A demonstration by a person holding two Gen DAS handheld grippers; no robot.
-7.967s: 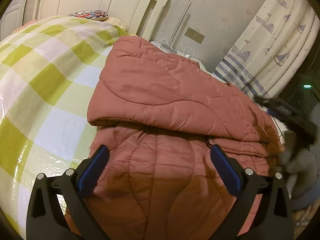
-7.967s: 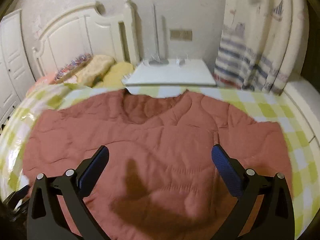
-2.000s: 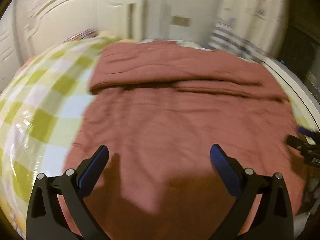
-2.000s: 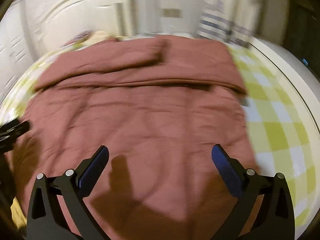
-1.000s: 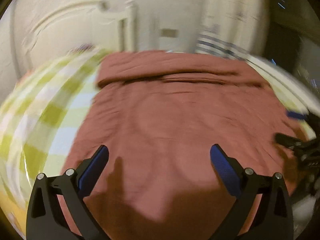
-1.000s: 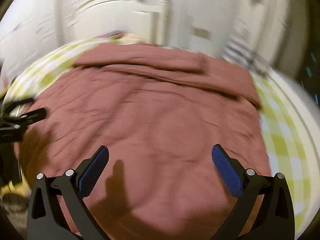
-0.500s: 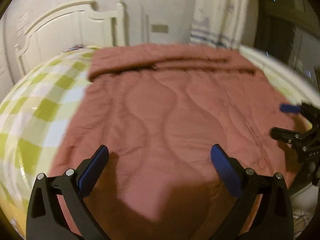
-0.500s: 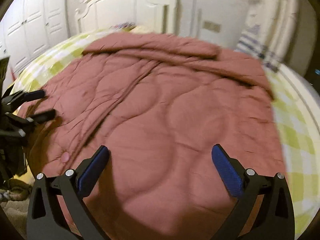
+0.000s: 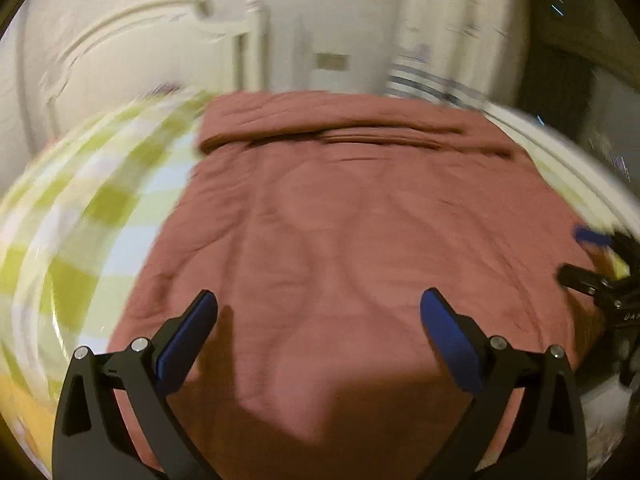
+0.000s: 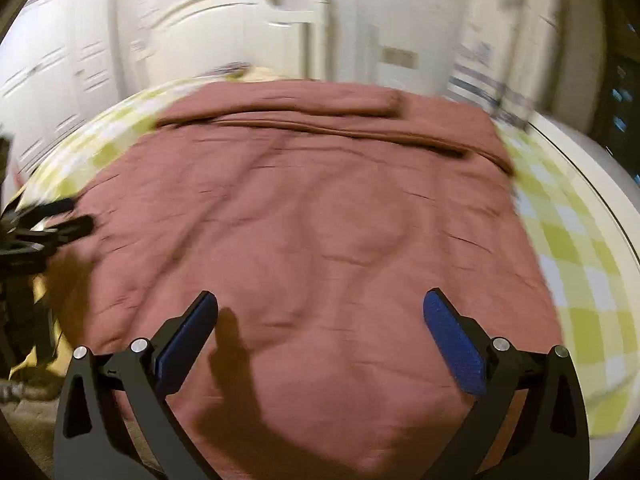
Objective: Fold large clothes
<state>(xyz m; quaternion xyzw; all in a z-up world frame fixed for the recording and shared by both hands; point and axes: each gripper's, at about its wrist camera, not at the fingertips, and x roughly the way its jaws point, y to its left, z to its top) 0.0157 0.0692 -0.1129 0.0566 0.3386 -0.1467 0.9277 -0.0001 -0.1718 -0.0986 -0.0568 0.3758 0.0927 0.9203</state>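
A large dusty-red quilted garment (image 9: 352, 216) lies spread on the green-and-white checked bed (image 9: 80, 208), its far part folded over into a thick band near the headboard. It also fills the right wrist view (image 10: 312, 216). My left gripper (image 9: 318, 320) is open and empty above the garment's near left part. My right gripper (image 10: 320, 320) is open and empty above its near right part. Each gripper shows at the edge of the other's view, the right one (image 9: 596, 268) and the left one (image 10: 48, 224). Both views are motion-blurred.
A white headboard (image 10: 240, 28) and wall stand behind the bed. A wardrobe (image 10: 60, 76) is at far left, a striped curtain (image 9: 440, 40) at the right. A white bed frame edge (image 10: 592, 176) runs along the right. Checked sheet (image 10: 580, 264) shows right of the garment.
Both grippers have swung and pulled back toward the foot of the bed, staying open. The garment lies as before, with its folded band at the far end.
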